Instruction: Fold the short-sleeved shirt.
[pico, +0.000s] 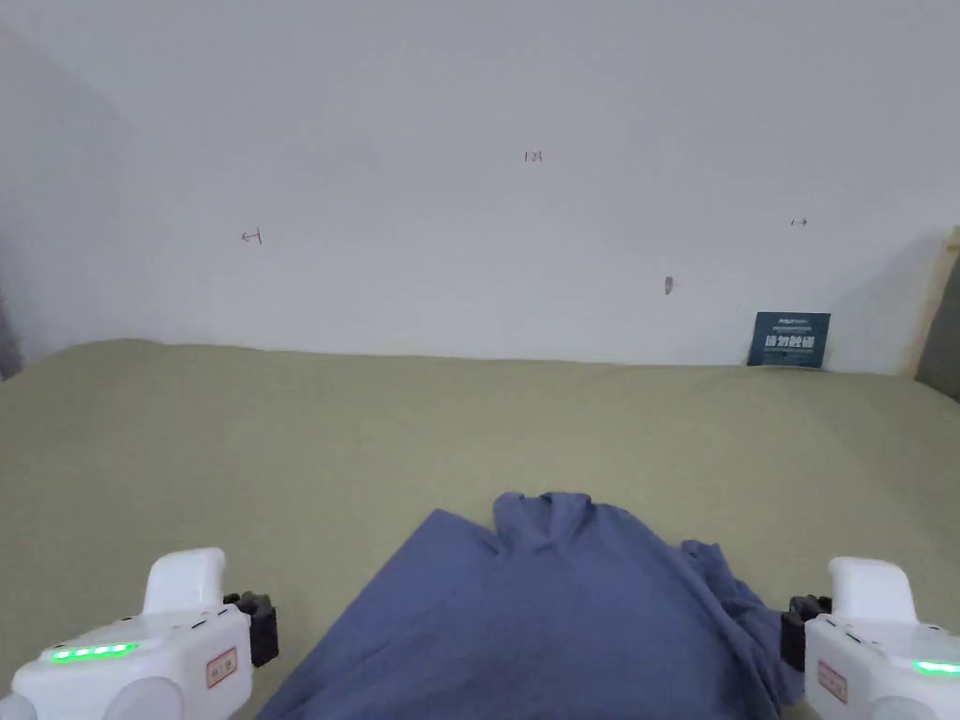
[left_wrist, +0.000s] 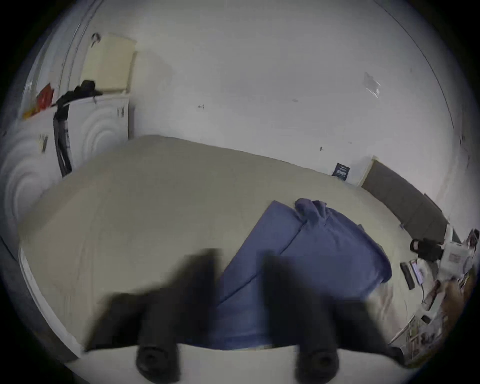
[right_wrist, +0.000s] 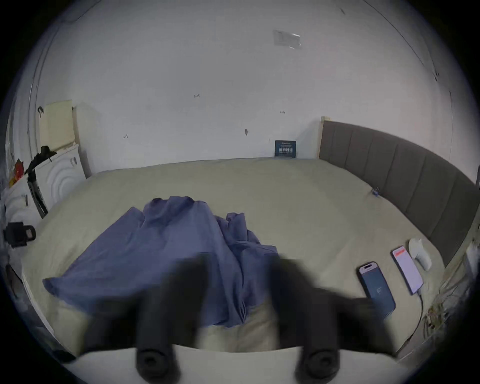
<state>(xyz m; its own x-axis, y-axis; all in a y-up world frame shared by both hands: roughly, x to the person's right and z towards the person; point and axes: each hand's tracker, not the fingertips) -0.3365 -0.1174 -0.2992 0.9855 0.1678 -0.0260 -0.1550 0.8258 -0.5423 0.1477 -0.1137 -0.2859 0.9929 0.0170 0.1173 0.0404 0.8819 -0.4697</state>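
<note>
1. Item location: the blue short-sleeved shirt (pico: 553, 609) lies on the bed (pico: 281, 441), at 6 o'clock in the head view, running off the lower edge. Its collar end points to 12 o'clock, toward the wall.

2. Condition of item: not flat. The side at 3 o'clock is bunched into ridges and folds; the side at 9 o'clock lies smoother, with one long diagonal crease visible in the left gripper view. No fold appears completed.

3. Left gripper (left_wrist: 239, 293): jaws stand wide apart with nothing between them. In its own view the shirt's edge shows through the gap, but no contact is evident. In the head view it sits at 8 o'clock, just beside the shirt.

4. Right gripper (right_wrist: 239, 298): jaws likewise well apart, holding nothing. The crumpled hem lies below the gap. In the head view it sits at 4 o'clock, near the bunched side.

5. Step in hand, as judged: taking hold of the two near corners to spread the shirt before folding.

6. Recommended practice: grip one layer of hem only at each side, draw outward evenly, and clear the bunching at 3 o'clock first.

7. Hazard noted: two phones (right_wrist: 378, 288) rest on the bed at 3 o'clock of the right gripper view; keep dragged cloth clear of them.
</note>
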